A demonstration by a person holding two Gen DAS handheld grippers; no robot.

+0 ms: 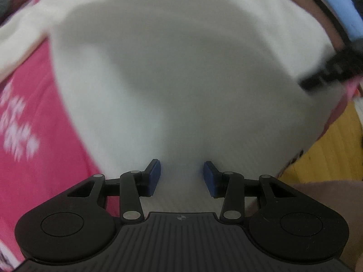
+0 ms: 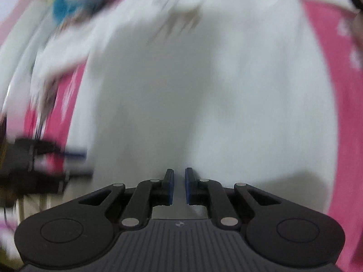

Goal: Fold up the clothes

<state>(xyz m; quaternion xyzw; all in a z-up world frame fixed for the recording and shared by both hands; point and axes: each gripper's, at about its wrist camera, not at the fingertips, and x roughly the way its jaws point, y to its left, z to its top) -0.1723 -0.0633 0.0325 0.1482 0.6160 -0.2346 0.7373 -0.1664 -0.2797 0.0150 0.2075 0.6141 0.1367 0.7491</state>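
Two grippers work over one white garment (image 1: 181,79) that lies spread on a pink cover (image 1: 34,117) printed with pale flowers. In the left wrist view the left gripper (image 1: 182,176) has its jaws released, the blue pads (image 1: 155,176) standing well apart with the ribbed hem of the cloth showing between them, gripped by neither. That view alone shows a strip of yellow wooden floor (image 1: 335,149) at the lower right, a blue cloth (image 1: 340,6) at the upper right, and a faint printed mark near the garment's far end. It also catches the other gripper as a dark blur at the right edge, at the garment's side.

The right wrist view is heavily smeared. There the right gripper (image 2: 179,185) has its jaws nearly together, only a narrow gap left; whether they pinch the white fabric I cannot tell. This view alone shows a blue and white bundle (image 2: 65,6) at the upper left. The left gripper appears as a dark blur at the left edge, beside the garment's border
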